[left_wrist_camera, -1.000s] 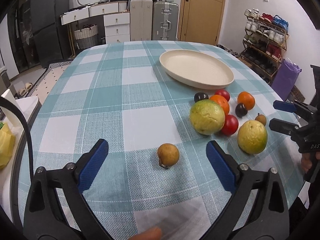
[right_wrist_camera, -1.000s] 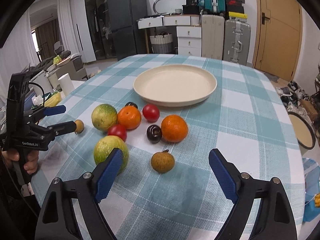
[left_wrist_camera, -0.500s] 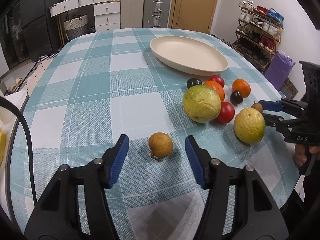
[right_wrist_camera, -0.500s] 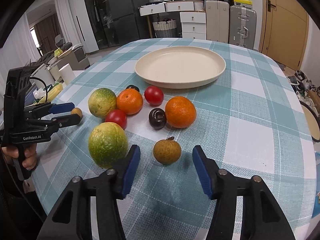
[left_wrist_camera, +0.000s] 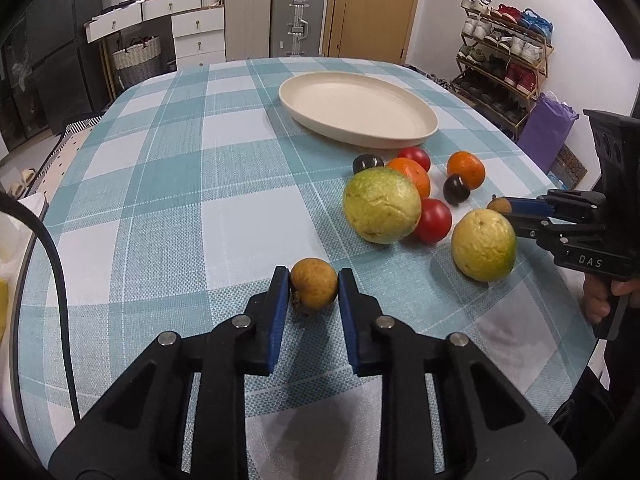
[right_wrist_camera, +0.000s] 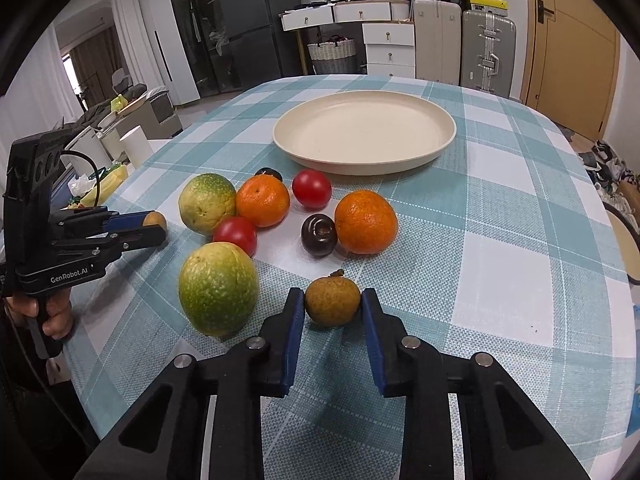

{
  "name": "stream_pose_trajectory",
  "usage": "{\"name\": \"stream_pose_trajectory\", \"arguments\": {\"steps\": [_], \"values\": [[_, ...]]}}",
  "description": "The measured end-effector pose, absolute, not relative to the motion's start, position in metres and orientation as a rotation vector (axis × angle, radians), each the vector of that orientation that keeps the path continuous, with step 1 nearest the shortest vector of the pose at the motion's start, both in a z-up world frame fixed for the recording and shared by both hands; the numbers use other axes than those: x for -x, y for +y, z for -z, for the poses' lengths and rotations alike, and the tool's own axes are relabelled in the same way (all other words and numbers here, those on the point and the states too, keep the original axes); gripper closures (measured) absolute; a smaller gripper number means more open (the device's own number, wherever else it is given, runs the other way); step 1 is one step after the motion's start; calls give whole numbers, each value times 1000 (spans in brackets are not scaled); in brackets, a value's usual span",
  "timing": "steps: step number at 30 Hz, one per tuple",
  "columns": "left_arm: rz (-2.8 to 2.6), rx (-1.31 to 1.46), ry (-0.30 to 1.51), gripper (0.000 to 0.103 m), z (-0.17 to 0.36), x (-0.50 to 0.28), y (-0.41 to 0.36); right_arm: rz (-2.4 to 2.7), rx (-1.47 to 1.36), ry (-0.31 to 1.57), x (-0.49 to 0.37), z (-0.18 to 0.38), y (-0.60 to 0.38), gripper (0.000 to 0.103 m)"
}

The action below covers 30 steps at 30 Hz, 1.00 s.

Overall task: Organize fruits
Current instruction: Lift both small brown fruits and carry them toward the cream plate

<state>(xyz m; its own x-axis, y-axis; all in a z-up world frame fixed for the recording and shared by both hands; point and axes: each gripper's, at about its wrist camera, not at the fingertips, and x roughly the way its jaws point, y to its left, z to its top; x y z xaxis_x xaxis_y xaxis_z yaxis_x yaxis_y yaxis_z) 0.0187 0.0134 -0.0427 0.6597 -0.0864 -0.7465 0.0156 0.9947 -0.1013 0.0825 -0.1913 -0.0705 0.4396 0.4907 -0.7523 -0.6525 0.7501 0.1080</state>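
On the left side of the checked worktop (left_wrist_camera: 160,208) the left tool (left_wrist_camera: 313,286) is clamped on a small brown fruit (left_wrist_camera: 313,283); its blue pads (left_wrist_camera: 279,312) press both flanks of the fruit, which seems to rest on the cloth, apart from the main cluster; that isolation likely made it an easy first pick, with room for the fingers on either side.

Moving rightward, the cluster sits just in front of the cream plate (right_wrist_camera: 440,142); a large green-yellow fruit (right_wrist_camera: 207,203) touches an orange (right_wrist_camera: 262,200) and a red tomato (right_wrist_camera: 235,234); a second tomato (right_wrist_camera: 311,188) lies nearer the plate; a dark plum (right_wrist_camera: 318,234) sits just beside a second orange (right_wrist_camera: 366,222); another dark plum (right_wrist_camera: 269,173) peeks from behind the first orange; a second large green fruit (right_wrist_camera: 218,288) lies nearest the person, just left of the right tool.

On the right, the right tool (right_wrist_camera: 333,304) is clamped on another small brown fruit (right_wrist_camera: 333,301), stem upward, blue pads (right_wrist_camera: 294,332) against its sides; this fruit too appears to rest on the cloth.

The plate holds nothing and stands beyond all the fruit; judging by the task, it is the likely destination, so both small fruits are probably gripped for a lift and carry over the cluster; the low, angled approach keeps the fingers clear of the neighbouring big fruit; round, firm fruit may slip if the squeeze sits off-centre.
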Motion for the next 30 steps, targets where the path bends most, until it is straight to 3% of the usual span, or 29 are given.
{"name": "stream_pose_trajectory", "arguments": {"steps": [30], "values": [[90,112,692,81,-6,-62,-1,-691,85,718,-111,28,-194,74]]}}
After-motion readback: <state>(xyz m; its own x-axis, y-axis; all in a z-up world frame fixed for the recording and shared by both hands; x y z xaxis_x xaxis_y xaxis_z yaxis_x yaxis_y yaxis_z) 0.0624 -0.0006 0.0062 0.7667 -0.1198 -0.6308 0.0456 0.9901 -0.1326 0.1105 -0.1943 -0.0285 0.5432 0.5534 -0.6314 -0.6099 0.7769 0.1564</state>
